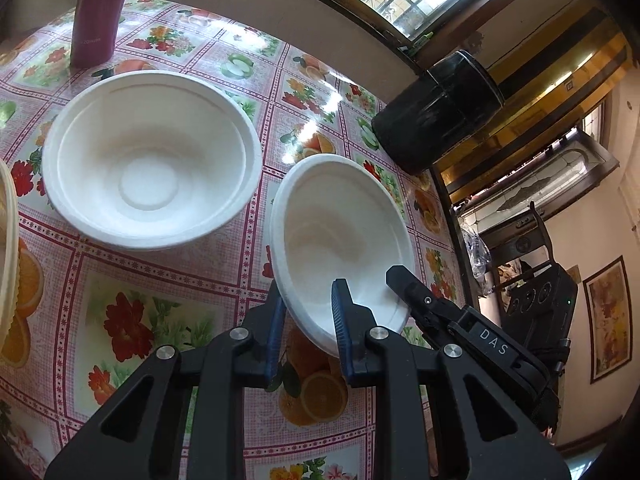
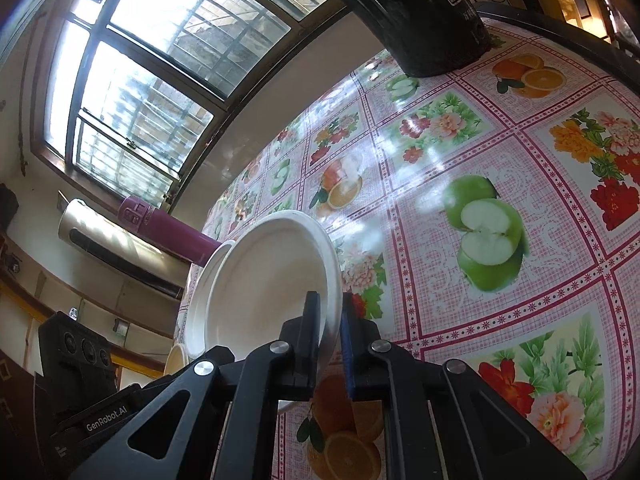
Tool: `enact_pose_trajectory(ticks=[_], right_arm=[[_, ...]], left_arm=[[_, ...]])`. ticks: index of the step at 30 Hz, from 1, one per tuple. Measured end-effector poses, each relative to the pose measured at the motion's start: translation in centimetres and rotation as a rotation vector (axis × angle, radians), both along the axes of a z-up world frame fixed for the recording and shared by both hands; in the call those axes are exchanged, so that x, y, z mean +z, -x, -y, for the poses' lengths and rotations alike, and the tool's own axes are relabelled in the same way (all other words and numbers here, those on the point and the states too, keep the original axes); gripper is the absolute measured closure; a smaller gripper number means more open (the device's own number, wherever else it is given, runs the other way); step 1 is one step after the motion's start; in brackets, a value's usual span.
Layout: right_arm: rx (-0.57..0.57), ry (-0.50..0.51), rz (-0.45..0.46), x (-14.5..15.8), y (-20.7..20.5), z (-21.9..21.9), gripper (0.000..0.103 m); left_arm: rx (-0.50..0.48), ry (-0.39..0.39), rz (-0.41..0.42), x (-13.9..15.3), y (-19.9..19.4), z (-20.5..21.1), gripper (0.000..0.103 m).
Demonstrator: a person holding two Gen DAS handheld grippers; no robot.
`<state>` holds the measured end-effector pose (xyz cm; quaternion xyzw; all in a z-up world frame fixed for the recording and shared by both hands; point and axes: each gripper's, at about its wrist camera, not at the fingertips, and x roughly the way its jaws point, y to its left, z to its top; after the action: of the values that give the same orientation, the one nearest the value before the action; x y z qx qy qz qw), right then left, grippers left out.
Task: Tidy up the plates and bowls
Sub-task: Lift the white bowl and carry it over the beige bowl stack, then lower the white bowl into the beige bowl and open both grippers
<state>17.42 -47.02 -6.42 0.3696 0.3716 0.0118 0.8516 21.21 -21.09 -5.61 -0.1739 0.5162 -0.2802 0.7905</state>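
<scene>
A small white paper bowl (image 1: 340,220) hangs tilted over the flowered tablecloth (image 1: 160,300). My left gripper (image 1: 308,292) is shut on its near rim, one blue pad inside the bowl and one outside. My right gripper (image 1: 400,280) pinches the rim on the bowl's right side. In the right wrist view the same bowl (image 2: 264,272) is clamped by the right gripper (image 2: 329,298), which is shut on the rim. A larger white bowl (image 1: 152,160) sits upright on the table to the left, and its rim (image 2: 208,276) shows behind the held bowl.
A maroon bottle (image 1: 96,20) stands at the far left of the table, and a black cylinder (image 1: 436,112) at the far right corner. A cream fluted rim (image 1: 8,240) pokes in at the left edge. The table edge (image 1: 436,208) runs close on the right.
</scene>
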Motion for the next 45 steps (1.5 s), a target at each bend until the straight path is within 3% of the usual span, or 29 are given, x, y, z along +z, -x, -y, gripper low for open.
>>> enact_pose_trajectory(ticks=[12,19,26,34,45], right_arm=[[0.082,0.003,0.106,3.0,5.3,-6.2,0.093],[0.187,-0.079,0.188,5.1,8.6,-12.1,0.093],[0.343,-0.083,0.218,7.1,11.0,-19.8,0.092],[0.533,-0.064,0.193,6.8,12.9,-28.8,0.091],[0.665,0.012,0.103,4.1,12.4,-36.9,0.089]], left_arm=[[0.035,0.052,0.050,3.0,5.1,-6.8,0.083],[0.085,0.042,0.127,6.0,9.7,-13.4,0.083],[0.152,0.015,0.237,8.3,14.9,-20.8,0.082],[0.263,-0.077,0.325,8.2,18.9,-27.2,0.082],[0.357,-0.146,0.296,5.2,20.2,-32.5,0.082]])
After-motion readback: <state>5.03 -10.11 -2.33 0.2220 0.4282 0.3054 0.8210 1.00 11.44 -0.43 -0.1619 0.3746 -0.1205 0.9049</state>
